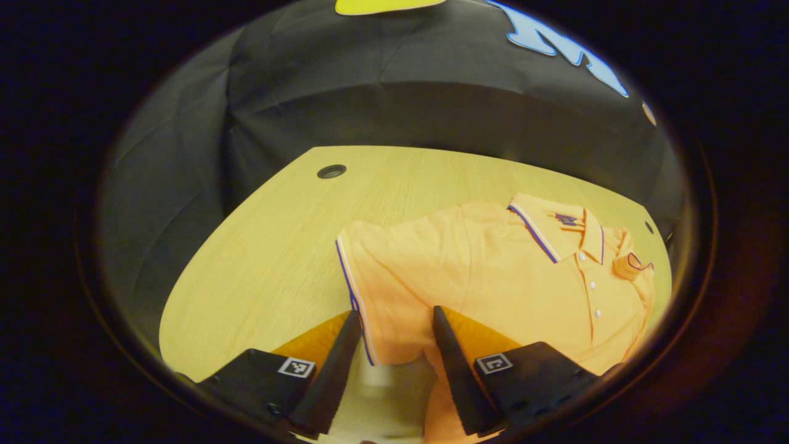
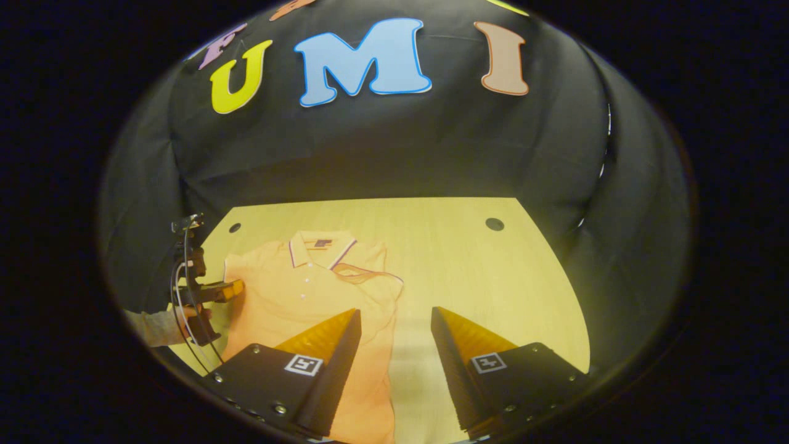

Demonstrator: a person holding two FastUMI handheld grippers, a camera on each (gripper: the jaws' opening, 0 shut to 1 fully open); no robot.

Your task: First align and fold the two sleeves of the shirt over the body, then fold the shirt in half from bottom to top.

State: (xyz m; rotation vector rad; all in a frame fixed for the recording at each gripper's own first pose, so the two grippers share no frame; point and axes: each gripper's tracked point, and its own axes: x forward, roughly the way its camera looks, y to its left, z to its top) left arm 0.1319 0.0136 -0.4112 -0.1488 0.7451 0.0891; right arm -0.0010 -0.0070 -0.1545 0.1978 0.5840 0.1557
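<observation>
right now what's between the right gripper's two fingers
In the right gripper view, the open right gripper frames bare wooden table and the shirt's right edge, where the folded-over sleeve ends.

Light wood-grain tabletop (image 1: 265, 259), rounded corners. Dark round grommet hole (image 1: 331, 171) near far left corner, another (image 2: 494, 224) near far right. Black cloth wall (image 2: 382, 154) behind.

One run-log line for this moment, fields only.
shirt: flat on table, one sleeve folded over body | left gripper: jaws open at other sleeve | right gripper: jaws open, empty
</observation>
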